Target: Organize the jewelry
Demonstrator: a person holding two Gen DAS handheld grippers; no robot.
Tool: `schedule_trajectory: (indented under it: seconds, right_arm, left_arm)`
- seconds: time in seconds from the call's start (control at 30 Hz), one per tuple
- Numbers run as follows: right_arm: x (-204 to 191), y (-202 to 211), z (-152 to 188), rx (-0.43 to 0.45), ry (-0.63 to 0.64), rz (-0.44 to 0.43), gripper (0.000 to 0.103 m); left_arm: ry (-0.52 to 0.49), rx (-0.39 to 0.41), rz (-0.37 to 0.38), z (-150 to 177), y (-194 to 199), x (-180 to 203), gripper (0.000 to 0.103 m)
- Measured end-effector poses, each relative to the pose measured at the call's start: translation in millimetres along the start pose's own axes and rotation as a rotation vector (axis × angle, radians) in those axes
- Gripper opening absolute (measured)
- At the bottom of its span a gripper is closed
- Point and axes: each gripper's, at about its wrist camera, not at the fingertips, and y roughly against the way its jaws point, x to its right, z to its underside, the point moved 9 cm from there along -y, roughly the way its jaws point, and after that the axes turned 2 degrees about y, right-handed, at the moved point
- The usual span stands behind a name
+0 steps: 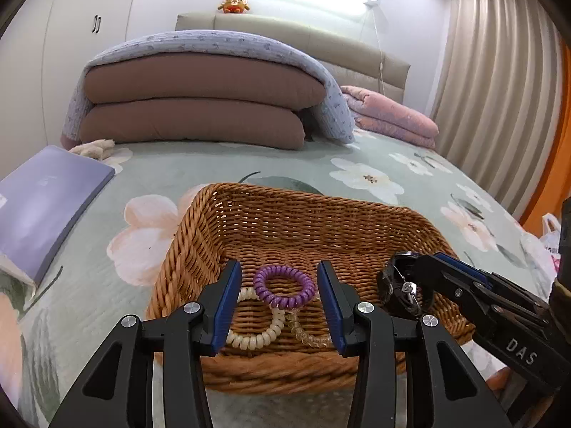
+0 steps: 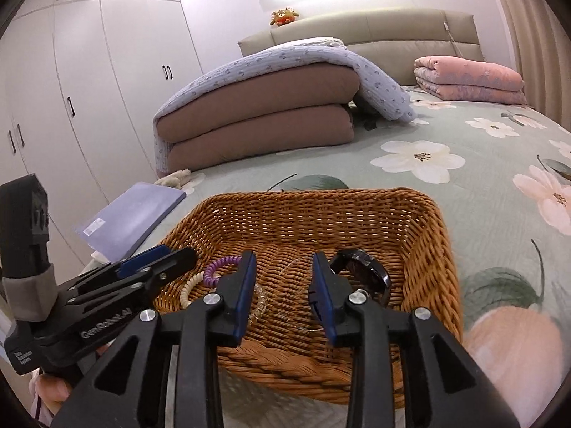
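Two grippers hovering over a wicker basket (image 1: 200, 221) of jewelry on a floral bedspread (image 1: 410, 164).

The left gripper (image 1: 279, 301) is holding its jaws wide, empty, framing a purple coil bracelet (image 1: 284, 286) overlapping a cream coil bracelet (image 1: 258, 335) and a clear beaded one (image 1: 307, 337). The right gripper (image 2: 282, 297) is also gaping, gripping nothing; a black watch (image 2: 364, 267) is lying at its 2 o'clock, touching its right finger.

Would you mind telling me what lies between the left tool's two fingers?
In the left wrist view, the purple coil bracelet lies between the open left tool fingers, on the wicker basket floor, overlapping a cream coil bracelet.
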Motion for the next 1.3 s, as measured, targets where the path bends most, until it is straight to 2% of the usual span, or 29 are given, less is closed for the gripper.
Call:
schedule_trajectory:
  seconds: [0.17, 0.23, 0.3, 0.47, 0.67, 0.93, 1.1, 1.2, 1.3]
  right_arm:
    - [-6.9, 35.5, -3.6, 0.066, 0.028, 0.030, 0.035]
    - [-12.9, 50.5, -1.4, 0.078, 0.042, 0.031, 0.038]
    - [-20.2, 66.1, 5.9, 0.076, 0.062, 0.021, 0.048]
    - [-24.0, 91.2, 24.6, 0.044, 0.117, 0.042, 0.049]
    - [-8.1, 127.5, 44.2, 0.038, 0.066, 0.012, 0.049]
    - [21.8, 155.8, 72.3, 0.047, 0.012, 0.043, 0.049]
    - [30.9, 150.0, 84.0, 0.040, 0.010, 0.068, 0.049]
    - [33.9, 139.6, 92.4, 0.006, 0.009, 0.079, 0.049]
    - [38.7, 131.3, 96.4, -0.020, 0.003, 0.091, 0.049]
  left_arm:
    - [0.030, 0.015, 0.045, 3.8, 27.7, 2.0, 0.046]
    - [0.053, 0.024, 0.084, 5.0, 45.2, 4.4, 0.055]
    - [0.064, 0.039, 0.095, 8.0, 62.6, 5.0, 0.062]
    - [0.014, 0.055, 0.070, 25.1, 102.4, 6.1, 0.063]
    - [0.011, 0.042, 0.087, 49.5, 130.2, 3.6, 0.063]
    - [0.000, -0.001, 0.110, 85.8, 126.4, 8.8, 0.063]
    - [-0.017, 0.001, 0.100, 98.7, 127.2, 9.4, 0.063]
    - [-0.023, -0.044, 0.116, 108.5, 120.0, 9.6, 0.063]
    - [-0.009, -0.132, 0.148, 120.8, 102.9, 8.6, 0.063]
